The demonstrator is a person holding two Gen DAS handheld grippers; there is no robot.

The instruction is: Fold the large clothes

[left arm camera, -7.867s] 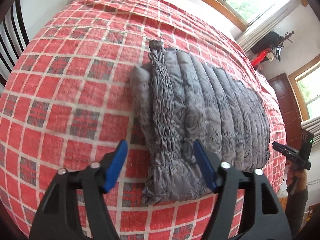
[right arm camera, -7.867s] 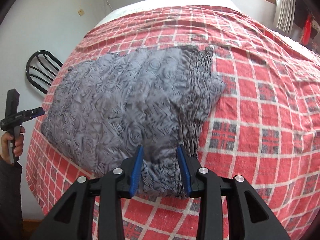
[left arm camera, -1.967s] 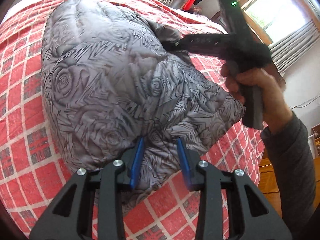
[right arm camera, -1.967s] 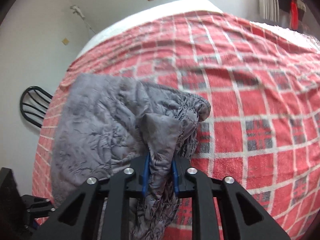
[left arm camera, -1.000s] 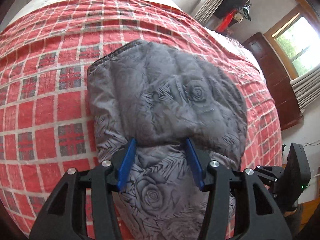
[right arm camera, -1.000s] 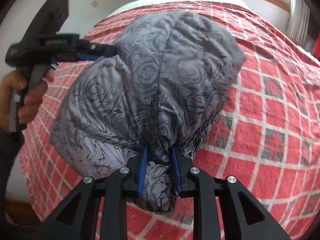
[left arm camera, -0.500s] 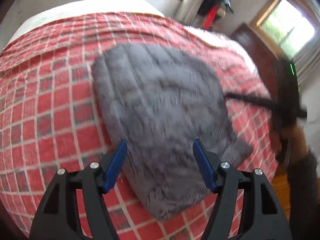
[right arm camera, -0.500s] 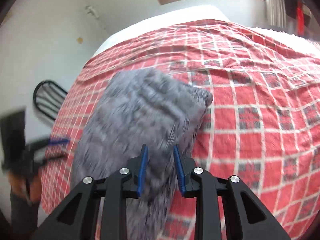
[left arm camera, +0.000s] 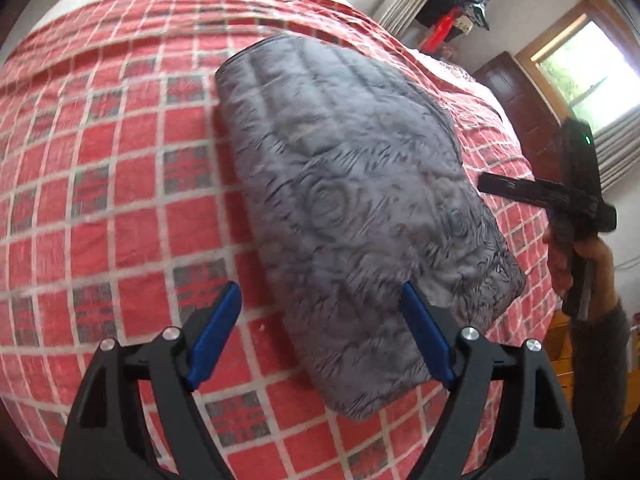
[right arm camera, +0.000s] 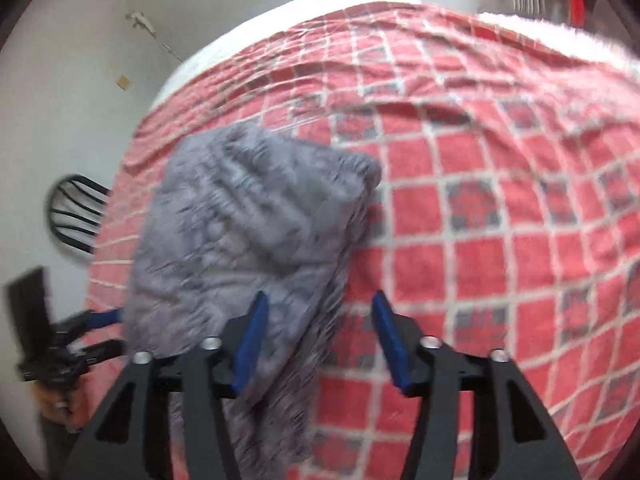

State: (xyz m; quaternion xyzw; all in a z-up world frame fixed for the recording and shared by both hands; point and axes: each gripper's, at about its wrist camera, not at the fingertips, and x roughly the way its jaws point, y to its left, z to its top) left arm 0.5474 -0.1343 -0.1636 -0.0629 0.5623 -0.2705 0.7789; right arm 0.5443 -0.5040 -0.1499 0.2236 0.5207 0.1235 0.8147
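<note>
A grey quilted garment (left arm camera: 352, 208) with a rose pattern lies folded into a long bundle on the red checked bedspread (left arm camera: 100, 184). My left gripper (left arm camera: 320, 332) hovers over the bundle's near end, its jaws opening wide, blue pads clear of the cloth. In the right wrist view the same garment (right arm camera: 240, 240) lies at the left; my right gripper (right arm camera: 316, 344) is above its near edge with jaws opening and nothing pressed between the pads. The right gripper (left arm camera: 560, 196) also shows at the right edge of the left wrist view, held in a hand (left arm camera: 592, 264).
The bedspread (right arm camera: 500, 200) stretches wide to the right of the garment. A black chair (right arm camera: 76, 216) stands by the white wall at the bed's left side. A dark wooden door (left arm camera: 520, 112), windows and a curtain lie beyond the bed's far right.
Both grippers let go of the garment and opened wide. The lifted bundle now lies flat on the bed. Both hands drew back from it.
</note>
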